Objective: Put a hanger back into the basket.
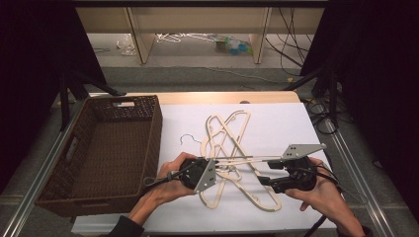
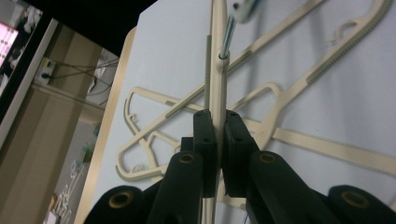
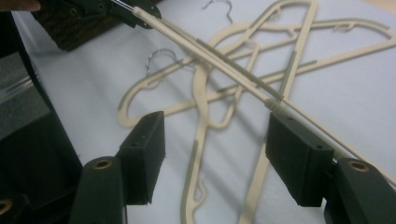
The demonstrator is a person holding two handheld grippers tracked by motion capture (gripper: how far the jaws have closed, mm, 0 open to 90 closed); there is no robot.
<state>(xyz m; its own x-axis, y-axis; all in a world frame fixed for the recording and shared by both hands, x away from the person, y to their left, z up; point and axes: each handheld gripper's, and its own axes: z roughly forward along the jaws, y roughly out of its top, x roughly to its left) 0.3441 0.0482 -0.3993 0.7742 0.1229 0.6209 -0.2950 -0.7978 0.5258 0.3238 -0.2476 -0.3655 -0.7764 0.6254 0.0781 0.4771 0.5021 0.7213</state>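
Note:
A cream hanger (image 1: 249, 159) is lifted off the table, and my left gripper (image 1: 216, 167) is shut on one end of it. In the left gripper view the two pads (image 2: 205, 135) squeeze the thin hanger (image 2: 215, 70) edge-on. My right gripper (image 1: 264, 180) stands open at the hanger's other end. In the right gripper view the lifted hanger (image 3: 219, 58) runs from the left gripper (image 3: 135, 9) down to the tip of the right-hand jaw, and the gap at my right gripper (image 3: 215, 144) is wide. Several more cream hangers (image 1: 232, 131) lie crossed on the white sheet below.
A dark wicker basket (image 1: 150, 128) with nothing in it stands at the left, its near corner close to the left hand. The white sheet (image 1: 281, 123) covers the table. A loose wire hook (image 1: 188, 138) lies beside the pile. Cables and clutter lie on the floor beyond.

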